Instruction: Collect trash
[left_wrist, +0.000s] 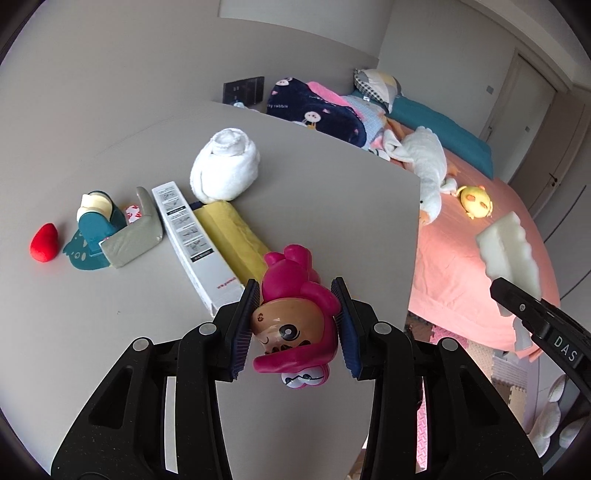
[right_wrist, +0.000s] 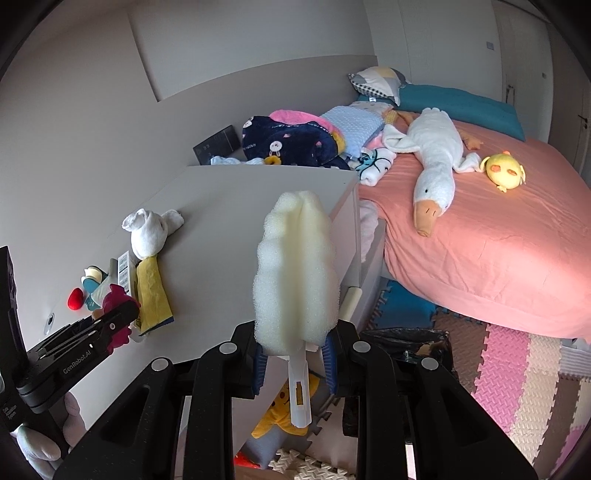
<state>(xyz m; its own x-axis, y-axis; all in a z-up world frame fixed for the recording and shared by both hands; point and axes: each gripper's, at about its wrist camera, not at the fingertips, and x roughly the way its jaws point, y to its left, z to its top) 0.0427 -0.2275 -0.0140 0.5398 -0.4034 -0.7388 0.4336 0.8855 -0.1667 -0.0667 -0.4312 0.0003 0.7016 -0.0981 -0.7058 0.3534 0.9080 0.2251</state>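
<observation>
Two grippers hold: pink figurine (left_wrist: 295, 317), foam brush (right_wrist: 295, 269).

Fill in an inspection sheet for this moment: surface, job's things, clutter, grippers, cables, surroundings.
Surface: grey cabinet top, beside the bed.
Job's things: pink plastic doll figure between the left gripper's pads; pale yellow foam sponge on a white plastic handle held by the right gripper; black-lined trash bin on the floor.
Clutter: rolled white towel, yellow padded pouch, white printed carton, red soft heart, teal toy.
Grippers: left gripper shut on the doll; right gripper shut on the sponge.
Cables: nothing seen.
Surroundings: pink-sheeted bed with a white plush goose; foam floor mats.
</observation>
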